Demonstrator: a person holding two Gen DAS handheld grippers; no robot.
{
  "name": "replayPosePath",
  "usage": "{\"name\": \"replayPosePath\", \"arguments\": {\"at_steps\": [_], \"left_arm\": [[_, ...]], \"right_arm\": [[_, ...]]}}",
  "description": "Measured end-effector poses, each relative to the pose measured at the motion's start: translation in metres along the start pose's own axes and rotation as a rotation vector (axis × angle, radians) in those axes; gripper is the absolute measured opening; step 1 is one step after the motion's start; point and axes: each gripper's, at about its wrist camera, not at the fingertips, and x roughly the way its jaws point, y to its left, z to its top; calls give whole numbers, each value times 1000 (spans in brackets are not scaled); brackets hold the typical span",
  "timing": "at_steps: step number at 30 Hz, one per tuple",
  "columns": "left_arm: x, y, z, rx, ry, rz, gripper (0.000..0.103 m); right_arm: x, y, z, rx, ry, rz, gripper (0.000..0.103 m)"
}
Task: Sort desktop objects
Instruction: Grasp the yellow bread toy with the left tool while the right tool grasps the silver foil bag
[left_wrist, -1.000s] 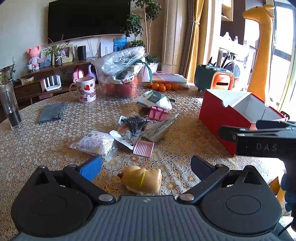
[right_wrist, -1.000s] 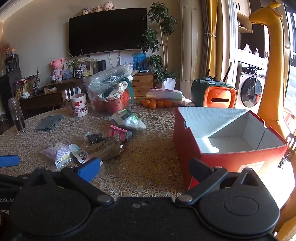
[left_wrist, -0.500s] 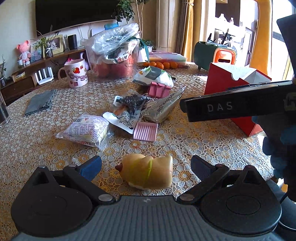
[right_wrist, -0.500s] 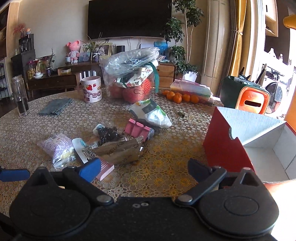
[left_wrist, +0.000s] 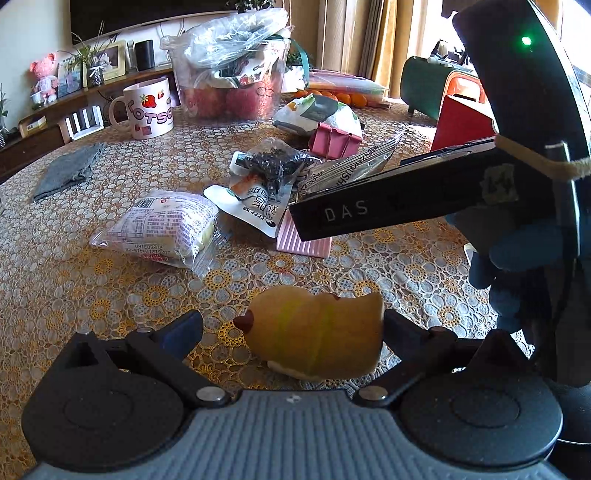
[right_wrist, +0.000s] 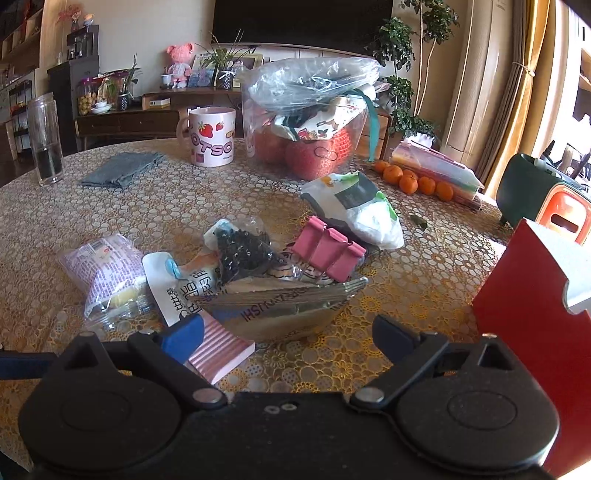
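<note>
A yellow squishy toy (left_wrist: 317, 332) lies on the lace tablecloth between the fingers of my left gripper (left_wrist: 291, 328), which is open; the right finger stands at the toy's edge and the left one is well apart. My right gripper (right_wrist: 290, 334) is open, its jaws closing slightly, low over a silver foil packet (right_wrist: 280, 306) and a pink notepad (right_wrist: 218, 350), with the pads not pressing either. Its black finger (left_wrist: 343, 214) crosses the left wrist view. The red box (right_wrist: 535, 332) stands to the right.
The pile holds pink binder clips (right_wrist: 328, 251), a bag of black bits (right_wrist: 243, 247), a white pouch (right_wrist: 181, 284), a purple snack bag (right_wrist: 103, 269) and a white-green packet (right_wrist: 354, 206). Behind stand a mug (right_wrist: 210, 136), a fruit bag (right_wrist: 306, 122), a glass (right_wrist: 44, 144), a grey cloth (right_wrist: 122, 170) and oranges (right_wrist: 410, 181).
My left gripper has sunk and closed in around the yellow toy. My right gripper has swung left from the red box to the pile, low over the foil packet.
</note>
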Motion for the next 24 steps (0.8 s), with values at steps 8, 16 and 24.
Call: {"name": "replayPosePath", "arguments": {"at_steps": [8, 16, 24], "left_arm": [[4, 1, 0, -12, 4, -17, 99], [3, 0, 1, -11, 3, -37, 88], [2, 1, 3, -26, 9, -47, 77]], "right_arm": [[15, -2, 4, 14, -7, -2, 92], [26, -3, 15, 18, -22, 2, 78], [30, -5, 20, 43, -16, 13, 64]]}}
